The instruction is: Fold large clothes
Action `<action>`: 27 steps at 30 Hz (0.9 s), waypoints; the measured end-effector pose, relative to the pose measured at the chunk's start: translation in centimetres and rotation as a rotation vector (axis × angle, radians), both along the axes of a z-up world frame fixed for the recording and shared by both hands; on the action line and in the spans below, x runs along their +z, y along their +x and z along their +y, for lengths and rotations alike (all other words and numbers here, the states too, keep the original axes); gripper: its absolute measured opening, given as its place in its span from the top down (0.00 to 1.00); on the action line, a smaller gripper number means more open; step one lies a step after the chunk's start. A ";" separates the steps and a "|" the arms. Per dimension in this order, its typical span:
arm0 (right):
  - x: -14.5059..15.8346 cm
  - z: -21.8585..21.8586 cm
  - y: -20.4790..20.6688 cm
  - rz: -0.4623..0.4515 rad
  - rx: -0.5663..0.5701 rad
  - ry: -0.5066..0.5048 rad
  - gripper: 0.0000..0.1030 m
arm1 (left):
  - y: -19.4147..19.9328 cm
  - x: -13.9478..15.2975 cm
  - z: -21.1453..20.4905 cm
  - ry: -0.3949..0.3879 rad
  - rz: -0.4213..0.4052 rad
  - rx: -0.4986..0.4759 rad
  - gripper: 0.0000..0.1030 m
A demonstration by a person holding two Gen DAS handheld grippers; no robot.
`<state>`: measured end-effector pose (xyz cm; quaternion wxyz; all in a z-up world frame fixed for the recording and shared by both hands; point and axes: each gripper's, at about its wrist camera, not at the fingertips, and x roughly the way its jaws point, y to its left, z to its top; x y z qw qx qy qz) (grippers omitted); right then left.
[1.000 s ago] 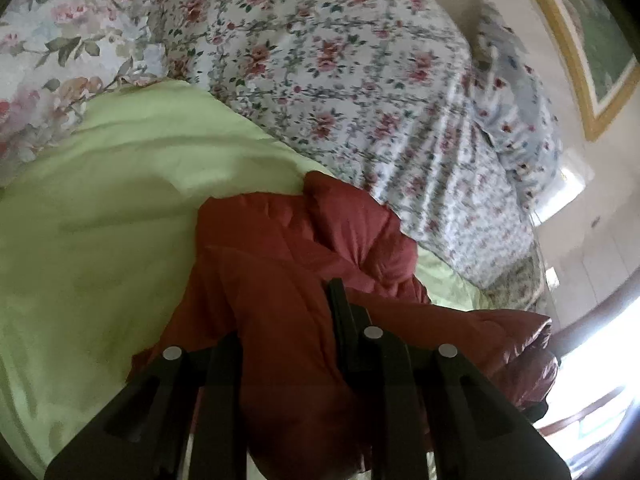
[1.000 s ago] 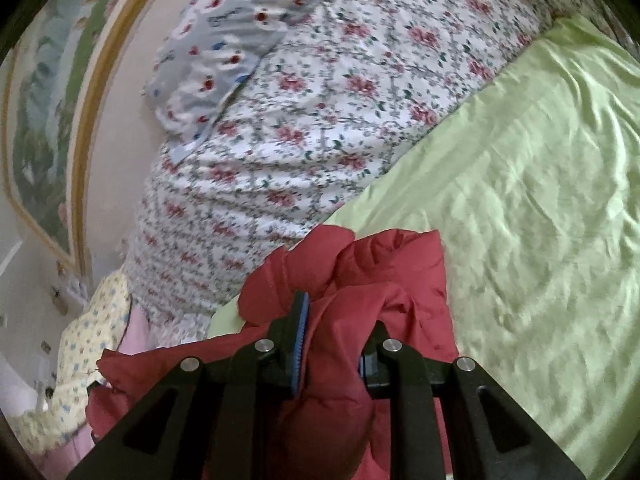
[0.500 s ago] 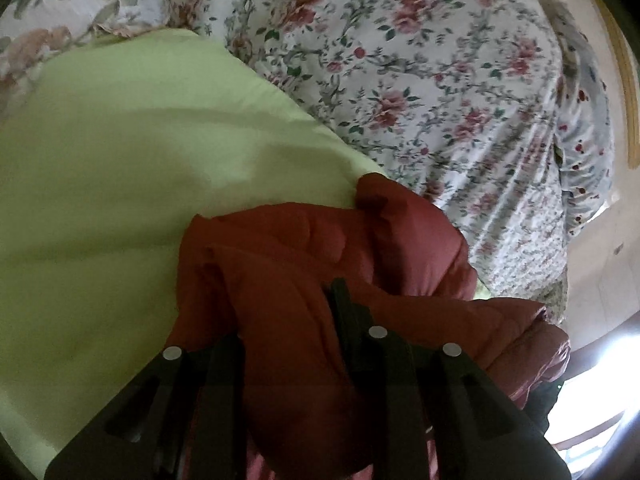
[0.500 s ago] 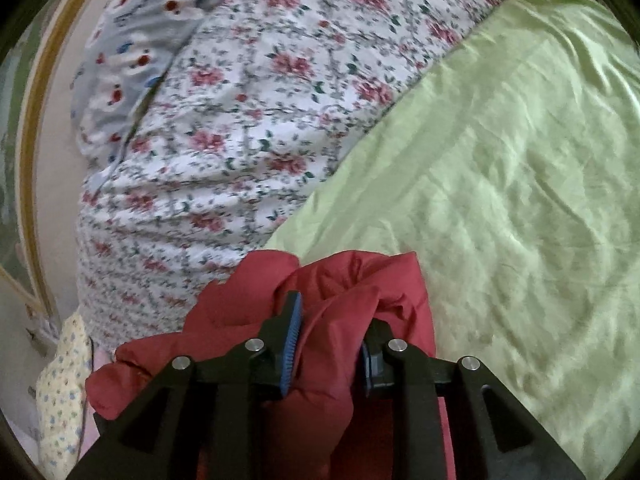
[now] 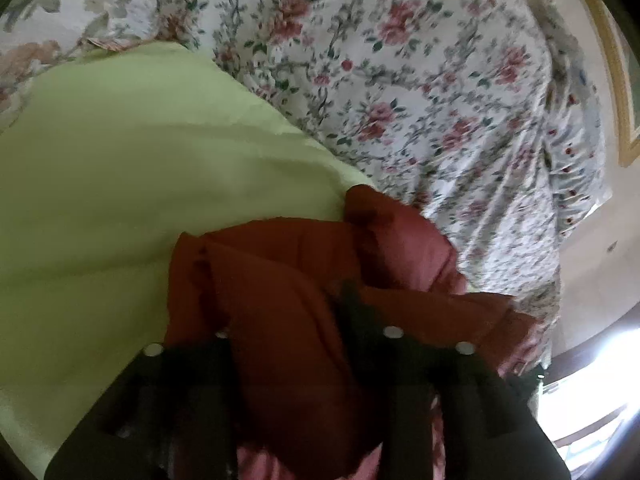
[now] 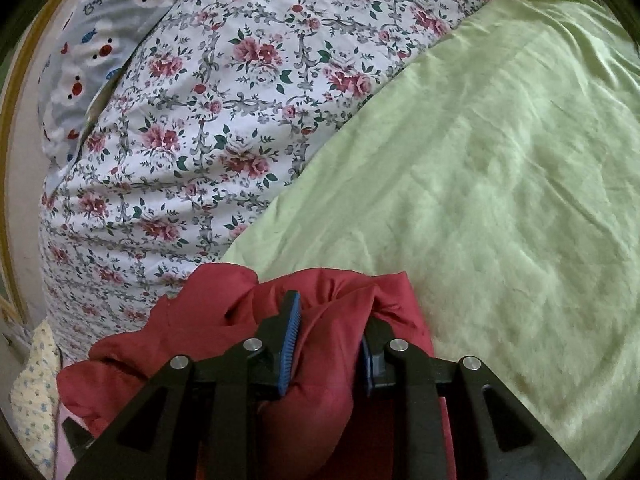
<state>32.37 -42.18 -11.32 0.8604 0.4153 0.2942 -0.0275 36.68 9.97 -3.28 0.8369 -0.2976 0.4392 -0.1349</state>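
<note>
Jacket clamped in right hand-held gripper and left hand-held gripper, above green sheet; carrying step; next, lay flat.

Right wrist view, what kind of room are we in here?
Most likely a bedroom: a floral quilt lies beside a light green sheet on what looks like a bed, a printed pillow sits behind them, and a gold picture frame hangs on the wall.
</note>
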 end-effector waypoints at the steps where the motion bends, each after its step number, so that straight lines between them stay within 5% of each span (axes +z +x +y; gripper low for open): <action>1: 0.0 0.1 0.0 0.001 0.000 -0.004 0.77 | -0.8 0.8 0.4 -0.003 -0.020 0.007 0.54; 4: 0.0 0.1 0.0 0.002 -0.005 -0.012 0.76 | -3.5 3.5 1.1 0.061 -0.097 0.053 0.29; 10: 0.1 0.5 0.3 0.011 -0.012 -0.039 0.75 | -8.0 5.9 -1.8 0.159 -0.185 -0.081 0.29; 16: 1.0 1.0 0.3 0.020 -0.011 -0.089 0.73 | -10.1 2.8 -10.1 0.319 -0.139 -0.327 0.29; 20: 2.1 0.8 -0.4 0.014 0.004 -0.072 0.66 | -9.8 0.4 -13.6 0.551 -0.157 -0.315 0.28; 22: 3.6 0.9 -1.6 -0.004 0.003 -0.083 0.55 | -8.7 -0.6 -13.6 0.582 -0.144 -0.289 0.27; 27: 8.3 3.5 -6.3 -0.124 0.049 -0.260 0.45 | -7.0 -1.4 -13.4 0.605 -0.144 -0.242 0.27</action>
